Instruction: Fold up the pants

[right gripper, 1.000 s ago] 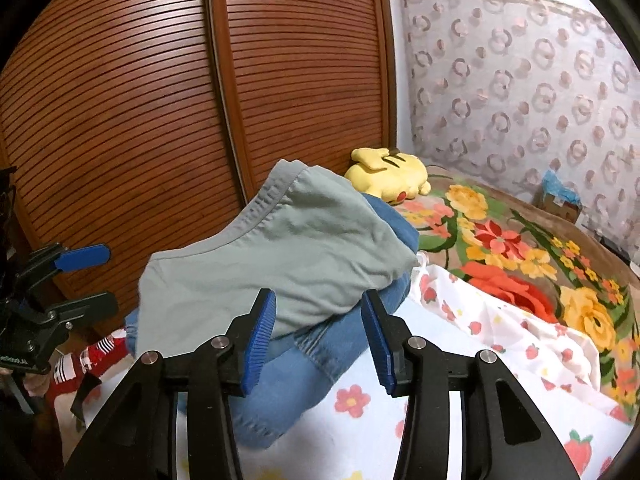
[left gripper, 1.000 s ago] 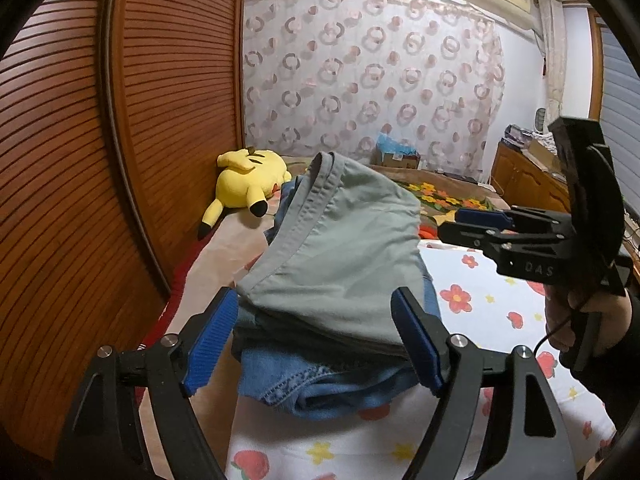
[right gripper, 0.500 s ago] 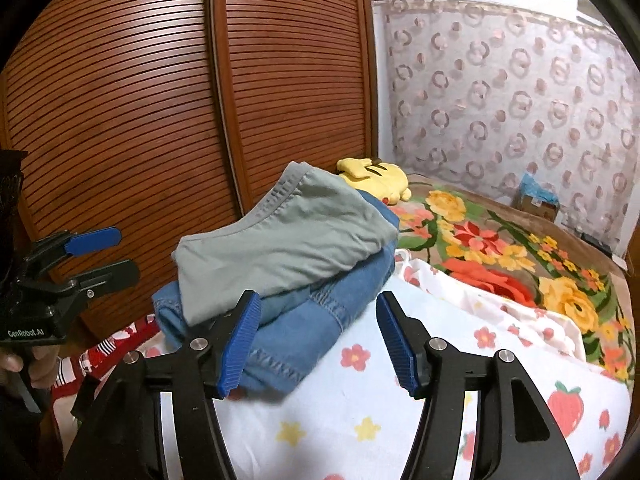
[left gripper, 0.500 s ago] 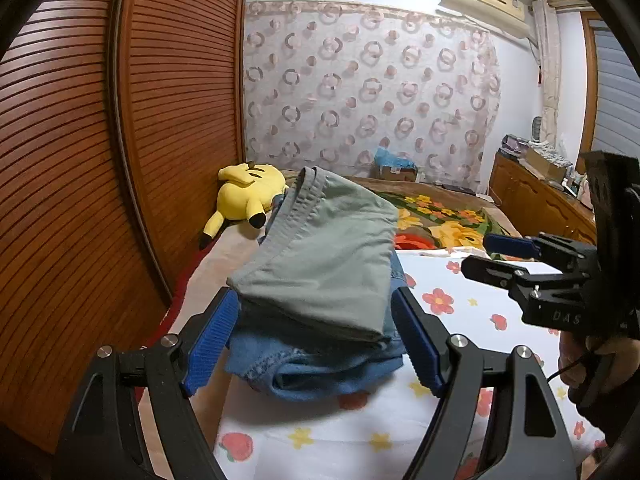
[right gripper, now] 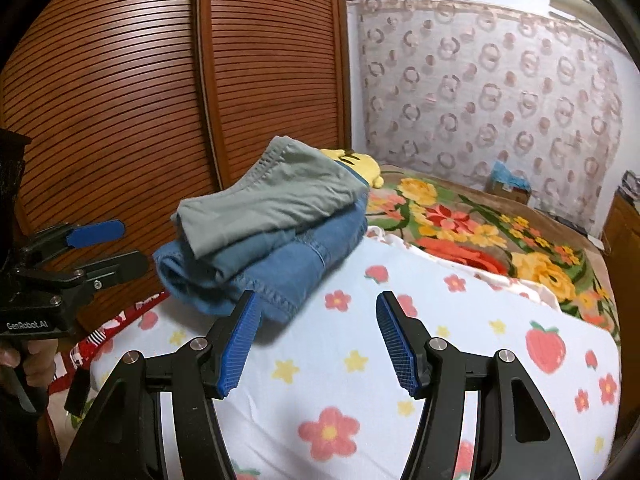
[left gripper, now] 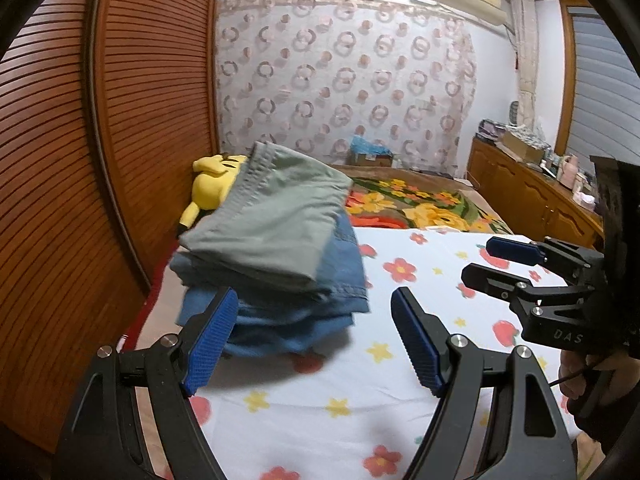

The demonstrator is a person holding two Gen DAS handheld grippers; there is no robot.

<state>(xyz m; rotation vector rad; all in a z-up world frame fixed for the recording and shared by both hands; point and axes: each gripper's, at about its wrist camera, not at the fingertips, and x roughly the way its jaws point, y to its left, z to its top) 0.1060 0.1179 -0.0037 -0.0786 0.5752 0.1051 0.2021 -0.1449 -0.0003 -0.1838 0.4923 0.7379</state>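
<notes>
Folded grey-green pants [left gripper: 276, 220] [right gripper: 276, 196] lie on top of folded blue jeans [left gripper: 288, 304] [right gripper: 264, 268], stacked on the white flower-print sheet [left gripper: 328, 392] [right gripper: 360, 380] near the wardrobe side of the bed. My left gripper [left gripper: 312, 328] is open, short of the stack, with nothing between its blue pads. My right gripper [right gripper: 318, 320] is also open and empty, with the stack just beyond its left fingertip. In the left wrist view the right gripper [left gripper: 488, 258] shows at the right, held by a hand; in the right wrist view the left gripper [right gripper: 124, 244] shows at the left.
A brown slatted wardrobe [left gripper: 100, 128] [right gripper: 160, 80] runs along the left of the bed. A yellow plush toy [left gripper: 212, 184] [right gripper: 352, 160] lies behind the stack. A flowered blanket [left gripper: 420, 208] [right gripper: 480, 232] covers the far bed. A wooden dresser [left gripper: 532, 200] stands at right.
Both grippers have drawn back from the stack, which now looks smaller and farther off. The right gripper's jaws stand wider than a second ago. The stack has stayed put.
</notes>
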